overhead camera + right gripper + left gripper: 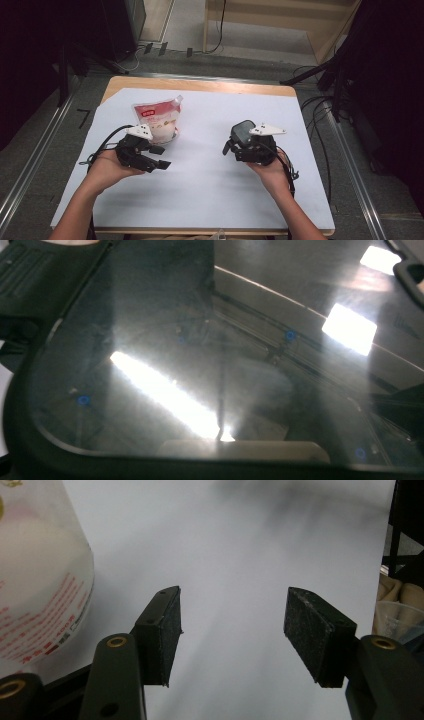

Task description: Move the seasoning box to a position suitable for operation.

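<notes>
A white-covered table (200,200); a red-and-white pouch (159,120) stands at its back left; the left gripper (156,157) sits just in front of it, jaws apart; the right gripper (235,142) is held well apart, clutching a dark object (242,131).

White sheet (200,180) lies bare between the hands; pouch (159,120) blocks far-left.

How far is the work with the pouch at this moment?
Done: nothing that I can see. The pouch stands on the white table cover, not gripped. In hand: the left claw is open beside the pouch, nothing between its pads. The right claw is farther off. Left: probably gripping the pouch.
</notes>
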